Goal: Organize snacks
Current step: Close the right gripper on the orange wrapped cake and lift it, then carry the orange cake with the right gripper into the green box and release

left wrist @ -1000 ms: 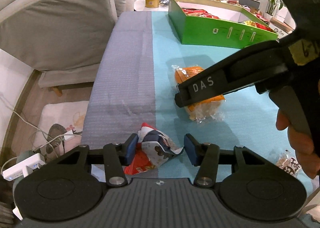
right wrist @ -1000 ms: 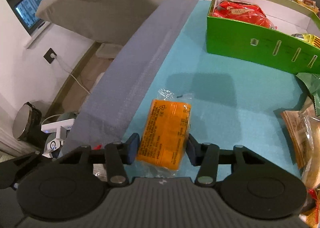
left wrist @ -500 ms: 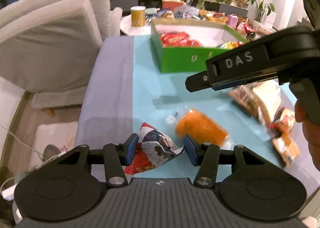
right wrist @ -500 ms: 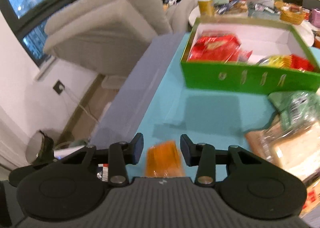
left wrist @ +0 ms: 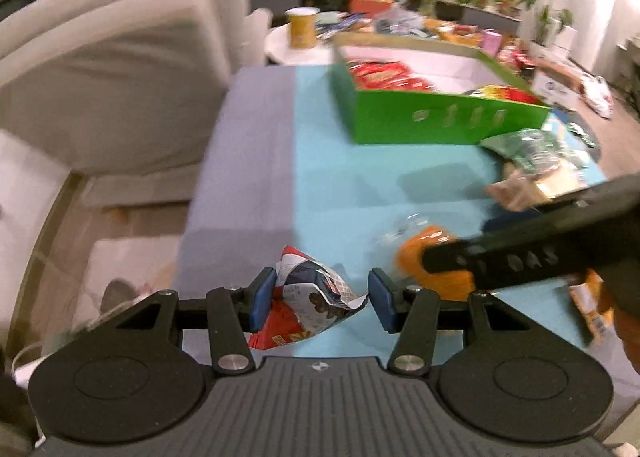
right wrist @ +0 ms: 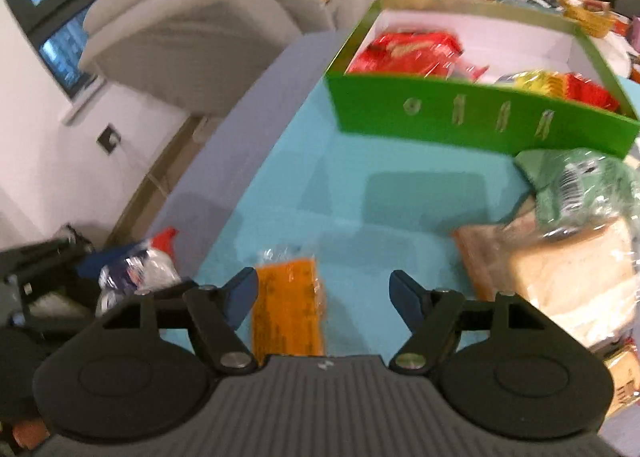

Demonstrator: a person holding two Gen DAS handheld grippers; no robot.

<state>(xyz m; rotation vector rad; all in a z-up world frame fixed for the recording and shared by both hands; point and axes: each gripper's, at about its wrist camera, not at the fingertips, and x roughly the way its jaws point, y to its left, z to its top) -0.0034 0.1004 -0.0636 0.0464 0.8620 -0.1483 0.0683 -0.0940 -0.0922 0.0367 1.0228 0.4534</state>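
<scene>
My left gripper [left wrist: 322, 299] is shut on a crumpled red, white and blue snack bag [left wrist: 308, 299] and holds it above the table's near edge. The bag also shows at the left of the right wrist view [right wrist: 136, 269]. My right gripper [right wrist: 323, 299] is open; an orange packet [right wrist: 288, 309] lies on the teal cloth between its fingers, close to the left one. The same packet [left wrist: 432, 257] shows in the left wrist view, partly hidden by the right gripper's body. The green box [right wrist: 472, 121] stands at the far side with red and yellow snacks in it.
Bread slices in clear wrap [right wrist: 568, 277] and a green packet [right wrist: 580, 181] lie right of the orange packet. A grey armchair [left wrist: 120, 77] stands left of the table. A yellow cup [left wrist: 302, 27] is on a round side table behind the box.
My right gripper has opened wide and let go of the orange packet, which now lies on the cloth. My left gripper still holds the crumpled bag and has lifted a little.
</scene>
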